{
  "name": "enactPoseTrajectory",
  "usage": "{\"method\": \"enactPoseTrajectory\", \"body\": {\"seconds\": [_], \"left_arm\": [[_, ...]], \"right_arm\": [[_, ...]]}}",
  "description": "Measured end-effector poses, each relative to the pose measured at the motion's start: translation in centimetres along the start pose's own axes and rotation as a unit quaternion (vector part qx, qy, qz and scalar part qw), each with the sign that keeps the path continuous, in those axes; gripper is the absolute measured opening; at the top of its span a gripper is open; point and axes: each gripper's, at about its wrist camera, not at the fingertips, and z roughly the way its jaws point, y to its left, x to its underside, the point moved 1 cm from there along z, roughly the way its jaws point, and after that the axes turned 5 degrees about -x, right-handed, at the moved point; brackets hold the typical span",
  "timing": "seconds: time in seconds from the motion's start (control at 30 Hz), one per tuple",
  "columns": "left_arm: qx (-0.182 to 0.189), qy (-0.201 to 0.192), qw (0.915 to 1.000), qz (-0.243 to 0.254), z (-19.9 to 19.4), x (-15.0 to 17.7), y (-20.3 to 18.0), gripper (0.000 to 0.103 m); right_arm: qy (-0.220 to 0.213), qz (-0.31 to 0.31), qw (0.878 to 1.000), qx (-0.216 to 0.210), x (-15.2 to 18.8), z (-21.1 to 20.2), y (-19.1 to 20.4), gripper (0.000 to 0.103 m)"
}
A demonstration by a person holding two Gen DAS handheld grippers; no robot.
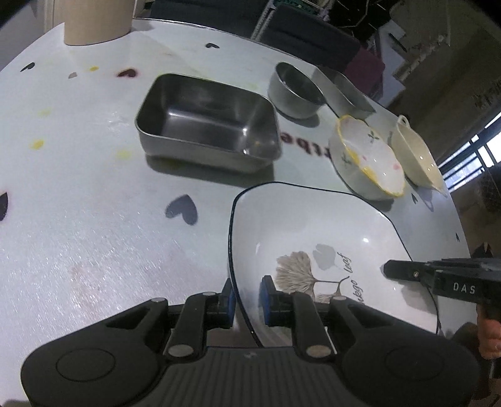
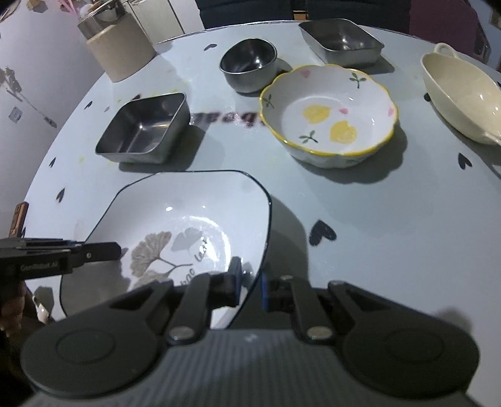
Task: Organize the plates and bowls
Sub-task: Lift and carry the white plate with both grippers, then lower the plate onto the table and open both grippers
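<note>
A square white plate [image 1: 313,225] [image 2: 188,200] with a dark rim and a ginkgo leaf print sits low over the table, and I cannot tell whether it touches. My left gripper [image 1: 247,300] is shut on its near rim, one blue pad inside and one outside. On the opposite rim my right gripper [image 2: 250,286] is shut the same way. Each gripper shows in the other's view: the right gripper [image 1: 407,270] and the left gripper [image 2: 103,250]. A flower-shaped bowl [image 1: 366,156] [image 2: 328,115] with a yellow rim stands beyond the plate.
On the round heart-printed table [image 1: 78,219] [image 2: 375,219] stand a steel tray [image 1: 203,115] [image 2: 144,128], a round steel bowl [image 1: 294,90] [image 2: 249,62], a second steel tray [image 1: 347,90] [image 2: 341,39], a cream handled dish [image 1: 416,156] [image 2: 460,94] and a beige canister [image 1: 94,18] [image 2: 119,47].
</note>
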Motion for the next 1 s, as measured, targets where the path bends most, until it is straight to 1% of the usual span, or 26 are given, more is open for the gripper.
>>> {"method": "enactPoseTrajectory", "body": {"seconds": [0.2, 0.33, 0.4, 0.5, 0.6, 0.77, 0.9, 1.0], "left_arm": [[-0.003, -0.003, 0.9998, -0.017, 0.6, -0.7, 1.0, 0.018], [-0.01, -0.011, 0.9996, -0.023, 1.3, -1.7, 1.3, 0.018], [-0.012, -0.013, 0.9996, -0.024, 1.5, -2.1, 1.5, 0.018], [-0.016, -0.01, 0.9997, -0.017, 1.6, -2.3, 1.2, 0.018], [-0.016, 0.0, 0.9999, -0.006, 1.7, -1.9, 0.9, 0.019], [-0.021, 0.007, 0.9996, 0.02, 1.5, -0.9, 0.2, 0.019], [-0.021, 0.009, 0.9995, 0.022, 1.3, -0.6, 0.3, 0.019], [-0.025, 0.011, 0.9992, 0.028, 1.3, -0.5, 0.2, 0.019]], "right_arm": [[-0.002, -0.003, 1.0, 0.006, -0.8, 0.3, 0.1, 0.015], [0.006, 0.0, 1.0, 0.012, -1.6, 1.5, 0.6, 0.016], [0.002, 0.006, 1.0, 0.015, -2.1, 1.9, 0.6, 0.016], [-0.002, 0.01, 1.0, 0.018, -2.7, 2.2, 0.4, 0.016], [0.005, 0.014, 1.0, 0.022, -2.6, 2.4, 0.2, 0.017], [0.025, 0.02, 0.999, 0.024, -1.5, 2.5, -0.3, 0.018], [0.022, 0.011, 0.999, 0.027, -1.0, 2.5, -0.2, 0.018], [0.024, 0.015, 0.999, 0.028, -0.7, 2.4, -0.1, 0.018]]}}
